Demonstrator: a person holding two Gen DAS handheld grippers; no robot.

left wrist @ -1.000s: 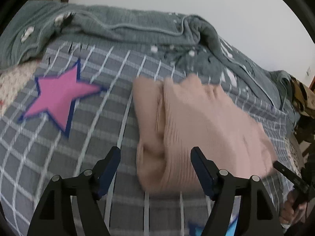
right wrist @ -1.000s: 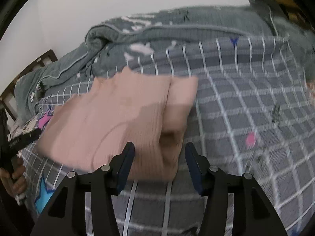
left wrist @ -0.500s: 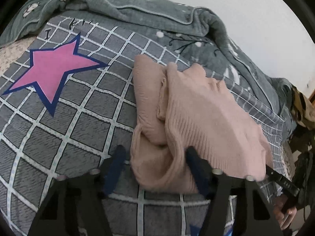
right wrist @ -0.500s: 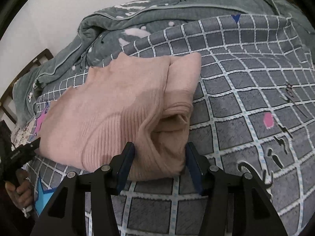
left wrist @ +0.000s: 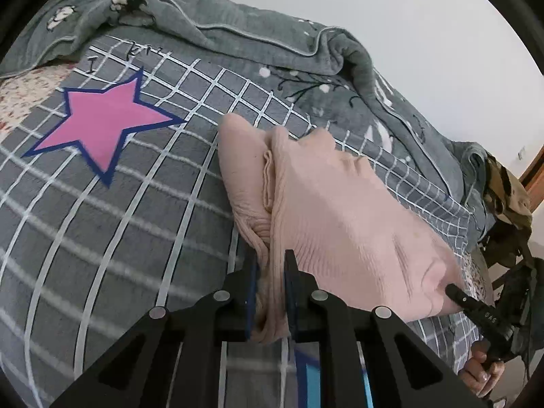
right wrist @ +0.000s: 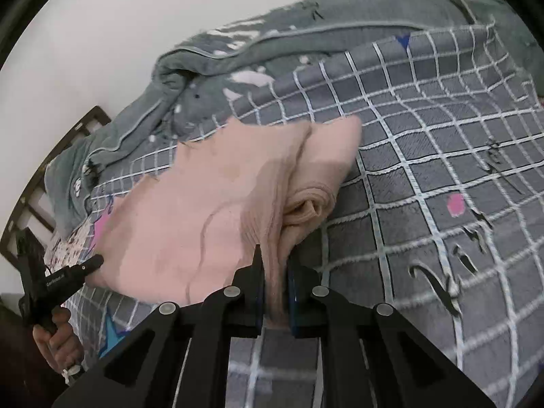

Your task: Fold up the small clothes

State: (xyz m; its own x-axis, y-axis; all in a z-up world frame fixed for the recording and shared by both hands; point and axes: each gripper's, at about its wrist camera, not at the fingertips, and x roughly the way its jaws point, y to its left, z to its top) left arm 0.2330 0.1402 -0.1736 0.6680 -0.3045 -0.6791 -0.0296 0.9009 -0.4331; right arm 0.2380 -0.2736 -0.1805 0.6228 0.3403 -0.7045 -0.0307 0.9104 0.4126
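On checked bedspread (left wrist: 142,224), both hand-held grippers pinch pink sweater (left wrist: 343,210).

Sweater (left wrist: 340,210): pale pink, fine ribbed knit. Bedsheet (left wrist: 102,238): grey, white grid lines; one pink star (left wrist: 98,125) outlined navy; small pink dot (right wrist: 455,204) and black scribble marks. Quilt (left wrist: 238,34): grey-green, pale piping, white blotches and dark twig motifs. Both grippers' frames black, finger pads blue. Wall (right wrist: 119,34): white.

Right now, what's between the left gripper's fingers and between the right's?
Pink knit sweater in both. Left gripper pinches its near edge in the left wrist view; right gripper pinches a fold of it in the right wrist view.
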